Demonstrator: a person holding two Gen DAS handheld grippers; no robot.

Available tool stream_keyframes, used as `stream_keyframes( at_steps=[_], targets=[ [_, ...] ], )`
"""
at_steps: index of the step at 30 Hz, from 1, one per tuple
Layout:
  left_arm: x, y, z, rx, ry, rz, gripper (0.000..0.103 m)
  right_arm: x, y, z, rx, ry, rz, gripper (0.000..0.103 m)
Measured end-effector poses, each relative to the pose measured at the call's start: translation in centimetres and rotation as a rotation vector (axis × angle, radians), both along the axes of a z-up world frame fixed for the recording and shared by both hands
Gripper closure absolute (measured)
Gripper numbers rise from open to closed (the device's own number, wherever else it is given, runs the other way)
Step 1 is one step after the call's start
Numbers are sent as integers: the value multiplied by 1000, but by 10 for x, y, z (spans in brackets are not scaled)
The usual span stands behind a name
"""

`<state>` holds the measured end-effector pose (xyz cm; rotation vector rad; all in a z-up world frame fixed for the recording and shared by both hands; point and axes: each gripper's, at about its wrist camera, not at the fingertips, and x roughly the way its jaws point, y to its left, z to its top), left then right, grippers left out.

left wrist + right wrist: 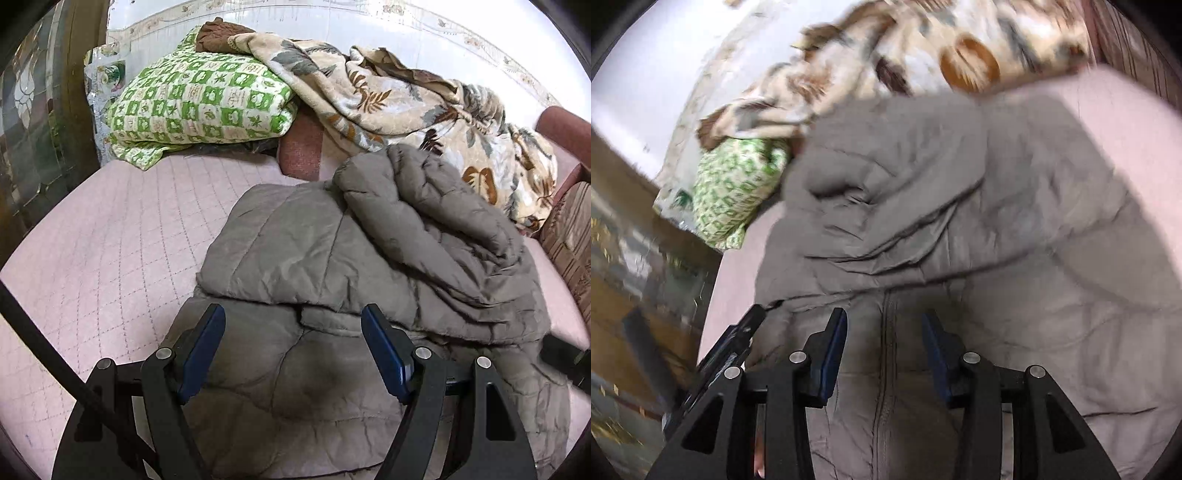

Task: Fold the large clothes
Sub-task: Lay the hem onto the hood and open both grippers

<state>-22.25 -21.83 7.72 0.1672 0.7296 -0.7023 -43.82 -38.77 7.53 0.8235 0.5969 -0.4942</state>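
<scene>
Puffer jacket (332, 251) is light, puffy, slippery; pinch its hem, since both your hand-held grippers (293, 317) (884, 321) hang released.

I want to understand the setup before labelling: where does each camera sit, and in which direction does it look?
Left wrist: sits on the left tool, looking forward over the grey padded jacket on the pink bed cover; its two open fingers show.
Right wrist: sits on the right tool, tilted and blurred, looking at the jacket's zipper; its open fingers show, the other tool at left.
Shared: jacket, green checked quilt, leaf-print blanket.
</scene>
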Motion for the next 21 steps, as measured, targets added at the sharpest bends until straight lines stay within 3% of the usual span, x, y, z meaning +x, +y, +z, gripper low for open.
stream_keyframes(
  at_steps=[6,9,12,17,21],
  targets=[
    [4,-4,5,-28,-24,-9,28,26,-25,67,-230,-13,-26,58],
    [5,-10,2,-18,-28,-14,28,60,-46,74,-331,72,-57,57],
    [6,-14,1,-8,-34,-20,28,89,-70,48,-313,143,-67,57],
    [10,-18,0,-7,-24,-36,28,113,-79,-42,-197,278,-28,56],
    [13,-16,0,-14,-15,-31,28,115,-67,-33,-293,306,-25,56]
  ],
)
